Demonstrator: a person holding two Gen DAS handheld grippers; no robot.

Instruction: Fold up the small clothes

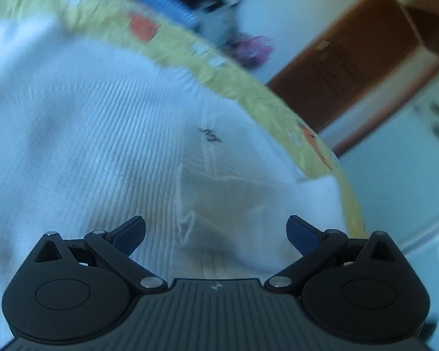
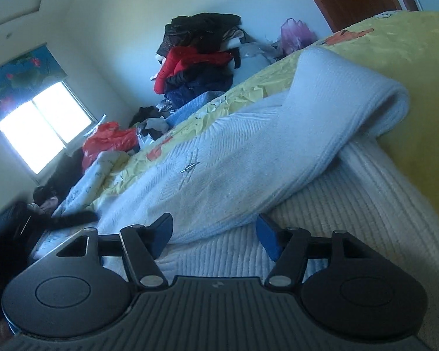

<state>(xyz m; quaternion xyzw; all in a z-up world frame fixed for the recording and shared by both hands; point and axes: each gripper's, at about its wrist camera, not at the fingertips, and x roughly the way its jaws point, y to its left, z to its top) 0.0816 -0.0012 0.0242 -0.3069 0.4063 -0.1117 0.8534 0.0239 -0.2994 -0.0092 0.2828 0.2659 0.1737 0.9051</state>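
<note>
A white ribbed knit garment point(image 1: 108, 122) lies spread on a yellow bed cover point(image 1: 172, 44); a small dark logo point(image 1: 210, 135) shows on it. My left gripper point(image 1: 216, 235) is open, low over the garment near a seam and fold. In the right wrist view the same garment point(image 2: 225, 158) lies flat with its sleeve point(image 2: 336, 99) folded across the body. My right gripper point(image 2: 214, 237) is open, its fingers either side of the garment's lower edge, holding nothing.
The yellow bed cover point(image 2: 395, 44) runs to the bed's edge. A pile of dark and red clothes point(image 2: 199, 55) stands against the far wall, with a pink bag point(image 2: 295, 33) and red bag point(image 2: 111, 140). A brown door point(image 1: 345, 61) and a window point(image 2: 41, 122) are beyond.
</note>
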